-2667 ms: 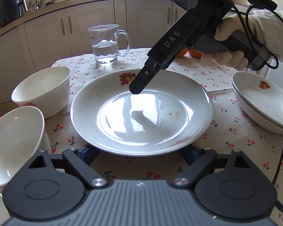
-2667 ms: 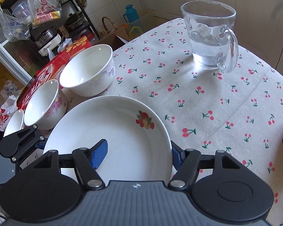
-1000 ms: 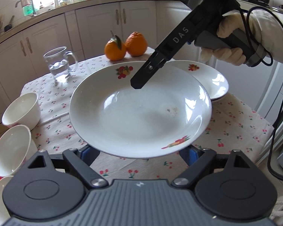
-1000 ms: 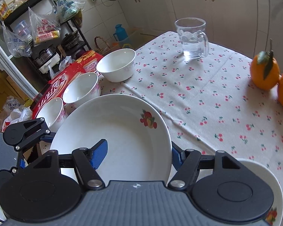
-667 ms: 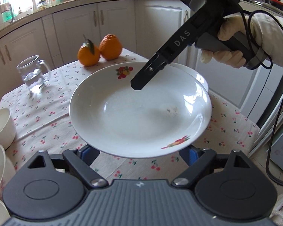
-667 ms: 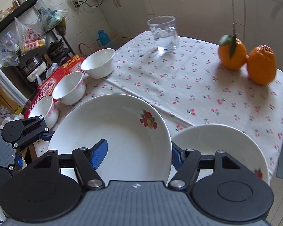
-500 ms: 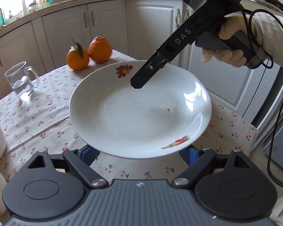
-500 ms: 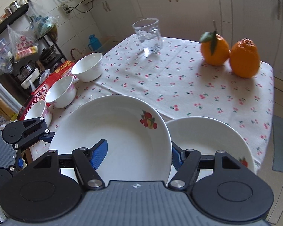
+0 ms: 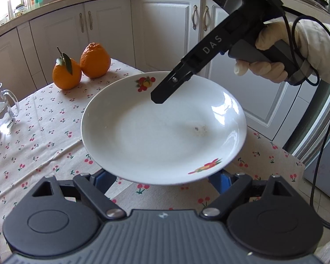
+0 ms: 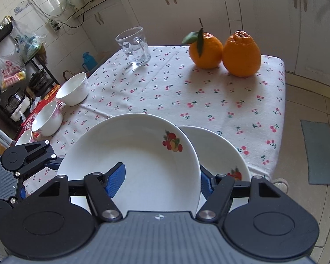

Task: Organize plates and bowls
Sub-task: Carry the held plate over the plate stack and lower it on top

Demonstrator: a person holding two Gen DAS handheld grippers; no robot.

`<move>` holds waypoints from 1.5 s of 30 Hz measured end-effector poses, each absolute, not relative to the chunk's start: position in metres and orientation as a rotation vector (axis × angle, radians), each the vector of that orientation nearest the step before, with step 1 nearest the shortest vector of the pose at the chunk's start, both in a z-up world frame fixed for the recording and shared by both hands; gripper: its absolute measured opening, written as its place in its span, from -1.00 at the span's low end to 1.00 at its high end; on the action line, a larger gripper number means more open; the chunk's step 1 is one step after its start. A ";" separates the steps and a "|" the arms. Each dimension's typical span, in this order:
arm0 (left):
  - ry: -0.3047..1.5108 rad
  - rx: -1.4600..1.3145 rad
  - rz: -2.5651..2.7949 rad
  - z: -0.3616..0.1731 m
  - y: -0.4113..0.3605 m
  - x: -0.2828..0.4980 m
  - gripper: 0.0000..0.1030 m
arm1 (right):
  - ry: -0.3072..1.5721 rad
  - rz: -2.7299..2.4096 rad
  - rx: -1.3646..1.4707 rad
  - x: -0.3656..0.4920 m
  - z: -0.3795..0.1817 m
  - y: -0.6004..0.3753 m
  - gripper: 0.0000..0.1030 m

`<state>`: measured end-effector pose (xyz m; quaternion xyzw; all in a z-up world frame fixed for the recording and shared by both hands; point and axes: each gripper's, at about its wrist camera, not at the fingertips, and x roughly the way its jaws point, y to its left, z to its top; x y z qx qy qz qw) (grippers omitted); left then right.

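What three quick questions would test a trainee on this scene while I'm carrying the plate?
1. How many oranges are on the table?
2. The mug is: A empty, B part-filled with water, C tipped over.
3. True or false: one of the fingers of the right gripper lies inside the plate.
Key: 1 two; 2 B; 3 true.
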<state>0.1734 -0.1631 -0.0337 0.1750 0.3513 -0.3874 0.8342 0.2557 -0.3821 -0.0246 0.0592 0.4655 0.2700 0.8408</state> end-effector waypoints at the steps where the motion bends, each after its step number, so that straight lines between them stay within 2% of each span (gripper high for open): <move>1: 0.742 0.366 -0.820 -0.034 -0.163 0.174 0.74 | 0.984 0.569 0.128 0.257 -0.026 -0.384 0.44; 17: 0.748 0.370 -0.842 -0.038 -0.172 0.188 0.74 | 0.992 0.538 0.166 0.261 -0.045 -0.402 0.44; 45: 0.738 0.360 -0.882 -0.041 -0.172 0.189 0.75 | 1.002 0.463 0.172 0.235 -0.041 -0.416 0.44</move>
